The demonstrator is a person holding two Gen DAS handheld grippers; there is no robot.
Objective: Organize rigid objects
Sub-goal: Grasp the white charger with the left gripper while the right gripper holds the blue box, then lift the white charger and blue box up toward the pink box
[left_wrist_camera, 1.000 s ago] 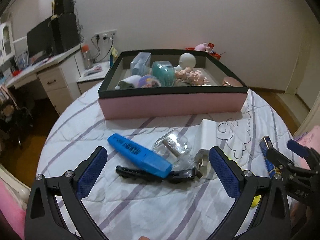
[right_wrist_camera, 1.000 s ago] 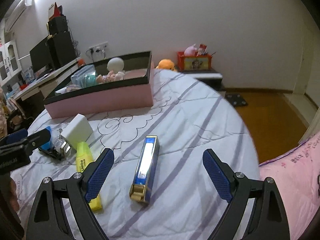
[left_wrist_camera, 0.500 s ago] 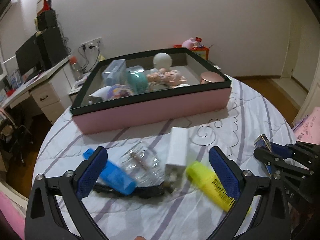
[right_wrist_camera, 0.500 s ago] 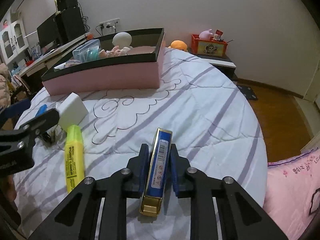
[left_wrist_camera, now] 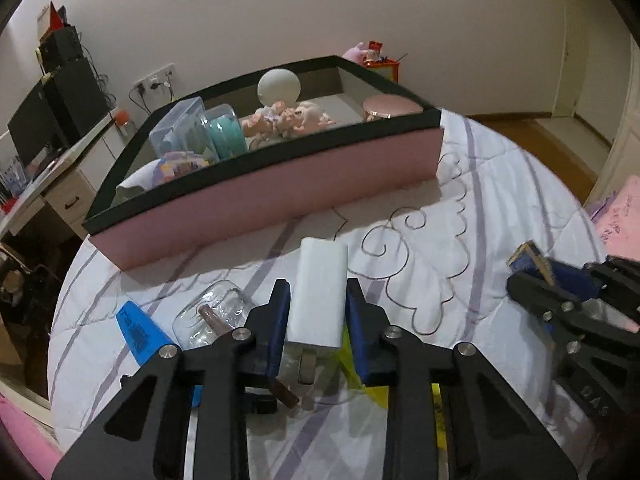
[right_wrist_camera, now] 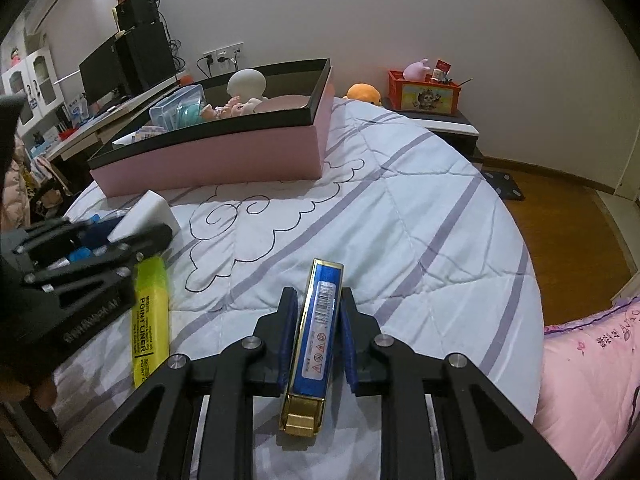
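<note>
Two grippers clamp loose items on a striped bed (right_wrist_camera: 400, 208), each pinching one thing meant for the pink box (left_wrist_camera: 280, 196) at the far side. The left gripper (left_wrist_camera: 316, 316) has just been closing its jaws, and its blue pads now press the sides of a white charger (left_wrist_camera: 320, 284) that lies prongs toward the camera. The right gripper (right_wrist_camera: 316, 336) pinches a blue and gold case (right_wrist_camera: 320, 320) low on its length, its far end sticking out past the pads.

Risks start with the charger: its smooth, rounded sides and the hold near the plug end could let it pivot or slide out during a lift. A clear bottle (left_wrist_camera: 212, 316), a blue tube (left_wrist_camera: 140, 328) and a yellow highlighter (right_wrist_camera: 152, 312) lie touching or just beside the left jaws, so a careless rise may drag or roll them across the soft quilt. A dark clip under the bottle is largely hidden, and whether it is caught on anything cannot be told.

The case looks glossy and long, so a swing toward the box could twist it in the grip. The box already holds a doll head (left_wrist_camera: 278, 86), plastic tubs (left_wrist_camera: 188, 128) and small figures (left_wrist_camera: 288, 118); dropping either item from height might knock these about. Both grippers work near each other, so paths to the box could cross and collide.
</note>
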